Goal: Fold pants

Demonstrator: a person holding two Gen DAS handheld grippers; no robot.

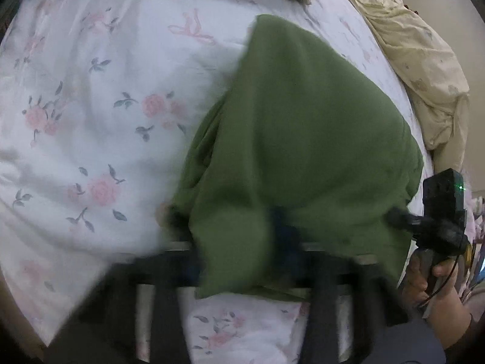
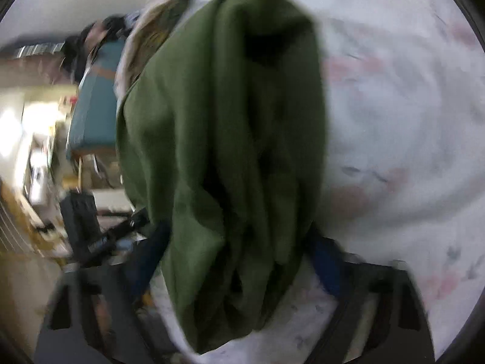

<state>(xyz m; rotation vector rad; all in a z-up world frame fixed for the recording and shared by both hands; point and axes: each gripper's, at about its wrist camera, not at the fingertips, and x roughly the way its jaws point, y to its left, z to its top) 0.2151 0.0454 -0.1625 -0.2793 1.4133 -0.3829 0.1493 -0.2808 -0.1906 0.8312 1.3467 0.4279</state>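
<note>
Left wrist view: floral bedsheet [image 1: 91,91] fills the field; green pants [image 1: 303,121] lie bunched from centre toward 1 o'clock. Soft, light, limp cloth, likely to sag; best taken at an edge or hem. Left gripper [image 1: 282,233] pinches a fold at 6 o'clock. Right gripper [image 2: 242,257] straddles bunched cloth; grip indeterminate.

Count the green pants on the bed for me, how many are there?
1. The one pair of green fabric pants lies bunched on the white flowered bedsheet, between both claws. More clothes could hide in the pile behind.
</note>
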